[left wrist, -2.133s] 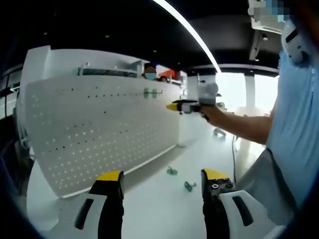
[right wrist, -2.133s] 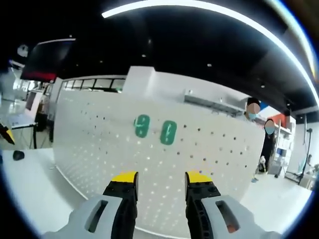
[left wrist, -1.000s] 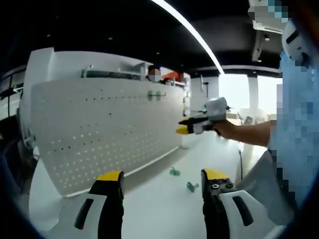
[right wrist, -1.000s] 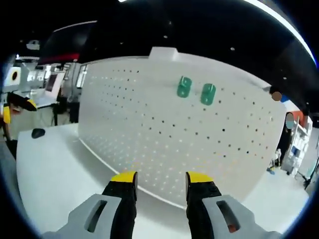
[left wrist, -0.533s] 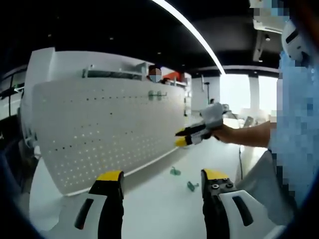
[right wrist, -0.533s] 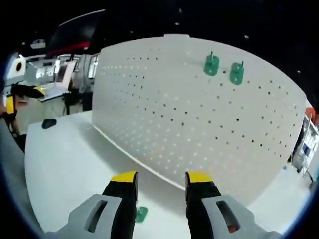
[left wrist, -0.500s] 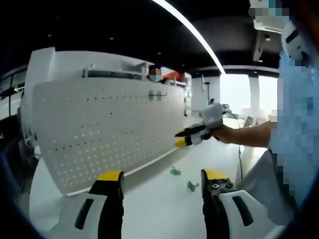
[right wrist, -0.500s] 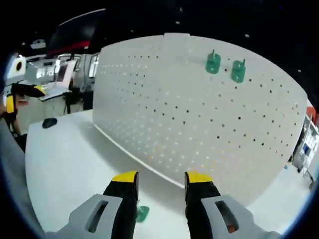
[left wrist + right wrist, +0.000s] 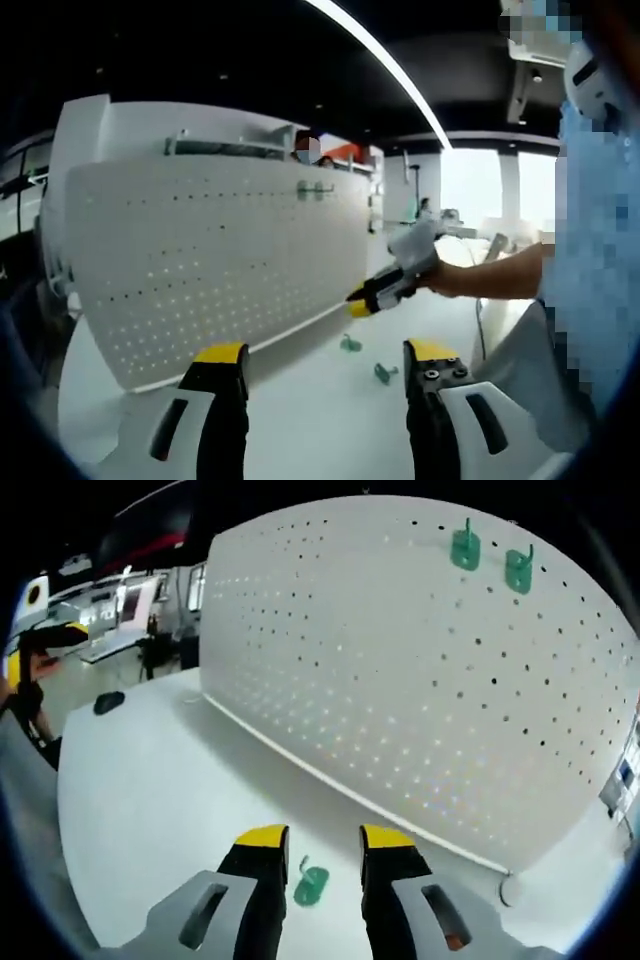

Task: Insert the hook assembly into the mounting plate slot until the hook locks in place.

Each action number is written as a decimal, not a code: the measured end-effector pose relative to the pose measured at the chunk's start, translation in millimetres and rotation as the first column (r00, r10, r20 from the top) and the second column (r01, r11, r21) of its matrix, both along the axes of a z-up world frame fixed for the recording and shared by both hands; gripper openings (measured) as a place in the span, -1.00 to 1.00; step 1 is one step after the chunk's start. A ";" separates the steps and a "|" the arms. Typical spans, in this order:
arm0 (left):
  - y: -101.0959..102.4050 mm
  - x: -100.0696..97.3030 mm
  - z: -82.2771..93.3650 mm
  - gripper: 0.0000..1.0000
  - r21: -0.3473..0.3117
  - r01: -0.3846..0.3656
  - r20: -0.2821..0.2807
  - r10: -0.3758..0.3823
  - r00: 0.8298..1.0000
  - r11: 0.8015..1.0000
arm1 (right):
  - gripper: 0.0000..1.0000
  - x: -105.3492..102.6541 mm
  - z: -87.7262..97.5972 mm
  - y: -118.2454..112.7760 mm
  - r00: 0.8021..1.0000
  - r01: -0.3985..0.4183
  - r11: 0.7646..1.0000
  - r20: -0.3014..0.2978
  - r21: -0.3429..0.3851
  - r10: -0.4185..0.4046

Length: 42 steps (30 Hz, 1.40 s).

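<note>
Jaws of the right gripper [image 9: 323,837] stand spread and empty, angled down over a green hook [image 9: 311,885] lying on the white table [image 9: 150,780]; the left gripper [image 9: 325,352] is spread too, holding nothing. Two hooks [image 9: 490,558] already hang on the pegboard [image 9: 400,680]. Pickup is the step in hand, I'd judge: descend, pinch, carry it up. No writing readable, perhaps for blur
</note>
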<state>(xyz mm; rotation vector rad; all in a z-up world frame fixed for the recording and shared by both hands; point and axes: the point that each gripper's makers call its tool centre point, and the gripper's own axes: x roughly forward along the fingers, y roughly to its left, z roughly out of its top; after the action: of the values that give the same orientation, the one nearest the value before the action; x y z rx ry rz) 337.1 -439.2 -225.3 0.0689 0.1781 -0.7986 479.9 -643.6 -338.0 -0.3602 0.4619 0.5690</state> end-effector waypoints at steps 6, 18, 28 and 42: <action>2.5 -0.1 -0.2 0.28 0.000 -0.004 -0.001 0.004 1.000 1.000 | -0.56 -2.3 -20.9 4.6 0.998 -0.011 1.000 -0.056 -0.029 0.009; 3.5 -0.5 -2.0 0.28 -0.004 -0.006 -0.004 0.006 1.000 1.000 | -0.65 -1.4 -40.6 9.7 0.993 -0.008 0.999 -0.117 -0.045 0.002; 5.1 -0.8 -3.2 0.28 -0.004 -0.008 -0.008 0.008 1.000 1.000 | -0.73 5.1 -55.8 9.7 0.986 0.000 0.998 -0.168 -0.061 -0.011; 5.9 -0.9 -5.1 0.28 -0.010 -0.009 -0.014 0.009 1.000 1.000 | -0.84 7.2 -60.1 -5.1 0.983 0.027 0.997 -0.180 -0.072 -0.040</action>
<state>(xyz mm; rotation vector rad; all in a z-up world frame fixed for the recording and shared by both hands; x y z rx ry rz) 336.2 -433.3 -230.4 0.0530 0.1878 -0.7916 487.0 -648.7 -398.1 -0.3679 0.6640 0.5560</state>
